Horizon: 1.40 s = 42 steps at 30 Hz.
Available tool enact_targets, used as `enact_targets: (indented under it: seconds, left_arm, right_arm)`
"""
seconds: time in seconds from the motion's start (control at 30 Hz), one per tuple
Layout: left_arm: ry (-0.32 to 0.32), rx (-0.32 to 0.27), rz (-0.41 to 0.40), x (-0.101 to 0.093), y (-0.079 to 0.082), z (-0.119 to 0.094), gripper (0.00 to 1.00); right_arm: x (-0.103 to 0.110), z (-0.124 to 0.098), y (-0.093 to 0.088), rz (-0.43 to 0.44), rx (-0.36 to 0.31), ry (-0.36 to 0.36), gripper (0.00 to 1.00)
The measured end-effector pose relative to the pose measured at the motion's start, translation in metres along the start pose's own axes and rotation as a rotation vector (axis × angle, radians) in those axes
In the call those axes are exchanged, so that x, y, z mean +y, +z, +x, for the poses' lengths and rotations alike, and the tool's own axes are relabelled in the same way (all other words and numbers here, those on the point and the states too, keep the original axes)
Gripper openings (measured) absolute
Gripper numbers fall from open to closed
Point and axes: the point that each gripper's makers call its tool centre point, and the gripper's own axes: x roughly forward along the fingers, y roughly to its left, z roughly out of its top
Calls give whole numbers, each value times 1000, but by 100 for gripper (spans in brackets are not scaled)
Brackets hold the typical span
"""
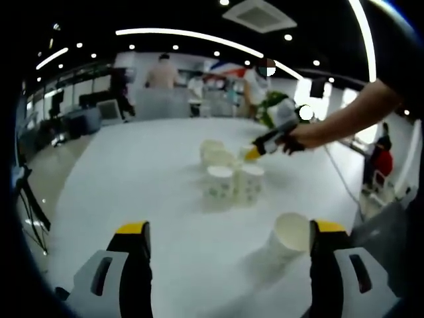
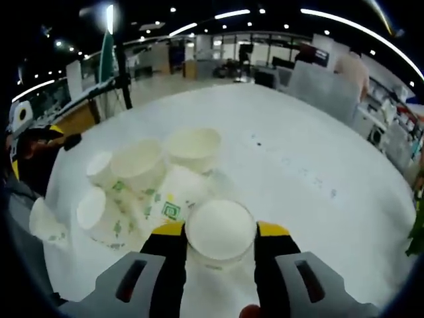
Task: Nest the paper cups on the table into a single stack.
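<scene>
Several white paper cups with green print (image 1: 228,173) stand bunched near the middle of the white table (image 1: 146,172). One more paper cup (image 1: 291,235) lies tilted just inside the right jaw of my left gripper (image 1: 230,227), whose jaws stand wide open. In the right gripper view my right gripper (image 2: 220,230) is shut on a paper cup (image 2: 220,233), held mouth-up just in front of the cluster (image 2: 139,165). My right gripper (image 1: 262,149) also comes in from the right in the left gripper view, at the cluster's far side. The left gripper (image 2: 36,142) shows at the left edge.
A lone cup (image 2: 43,224) lies at the table's left edge. People (image 1: 162,73) stand at a counter behind the table, and a person in red (image 1: 381,162) sits at the right. A tripod (image 1: 30,205) stands off the table's left side.
</scene>
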Motion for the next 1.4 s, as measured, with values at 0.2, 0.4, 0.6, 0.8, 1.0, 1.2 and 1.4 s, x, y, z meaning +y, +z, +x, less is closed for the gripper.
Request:
enact_targets:
  seconds: [0.2,0.4,0.6,0.8,1.0,1.2,1.4]
  left_arm:
    - [-1,-2,3,0,1,-1,100]
    - [-3,-5,9,-1,3,-3,100]
    - [-6,-9,14,-2,5,-4,100]
    - [-10,-12,18,-3,7,-4,100]
    - [-13,-15,28,-5,8,-8,100]
    - [-10,-23,22,-4,10,-14,100]
    - [-19,-18,42,-8,11,-15,99]
  right_arm:
    - [0,-2,-3,-6,10,-2,36]
    - [-3,-4,-7,-14,20,-5,36]
    - [-16,-4,-13,-13,23,-12,36]
    - [-18,-11,-14,-11,19,-18,36]
    - [-10,-22,-16,0,11,-25,36]
    - [-7,-36,-13,-6,0,-30,36]
    - [-7,-49,-6,-11,-20,-38,36]
